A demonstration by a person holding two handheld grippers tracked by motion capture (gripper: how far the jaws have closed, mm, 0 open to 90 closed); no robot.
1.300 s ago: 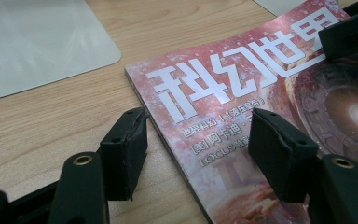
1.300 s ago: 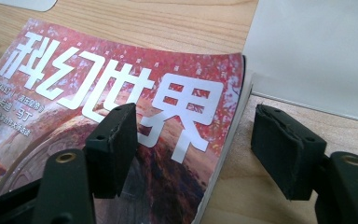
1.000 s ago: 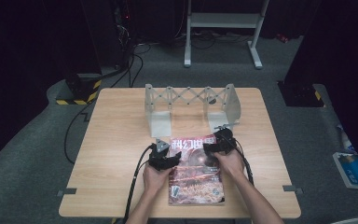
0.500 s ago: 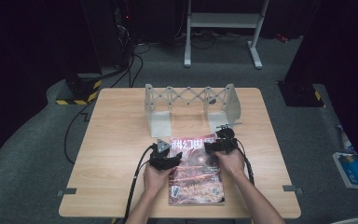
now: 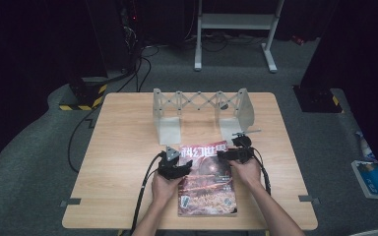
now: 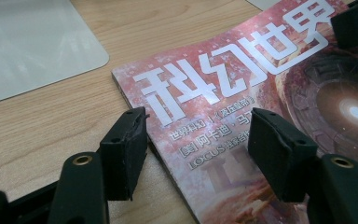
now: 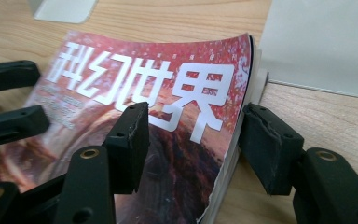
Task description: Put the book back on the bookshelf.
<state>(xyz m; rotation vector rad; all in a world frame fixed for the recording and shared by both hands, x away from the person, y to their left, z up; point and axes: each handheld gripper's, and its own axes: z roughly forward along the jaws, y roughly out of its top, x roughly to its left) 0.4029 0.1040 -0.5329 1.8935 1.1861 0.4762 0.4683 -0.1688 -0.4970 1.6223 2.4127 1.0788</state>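
Note:
A red magazine (image 5: 207,184) with large white characters lies flat near the table's front edge. My left gripper (image 5: 187,164) is at its upper left edge. In the left gripper view (image 6: 191,149) the jaws are open, one fingertip (image 6: 123,154) on the wood beside the spine, the other over the cover (image 6: 242,88). My right gripper (image 5: 225,153) is at the upper right corner. Its jaws (image 7: 193,140) have just been closing and straddle the page edge of the magazine (image 7: 168,93), which curls up a little there. The pads are apart from it.
A pale metal expanding book rack (image 5: 202,104) stands just behind the magazine, and its base plates (image 6: 28,42) (image 7: 321,42) lie close to both top corners. Bare wood lies left and right. Cables trail off the front edge.
The right gripper has slid slightly toward me along the magazine's right edge. The left hand and the magazine have stayed where they were.

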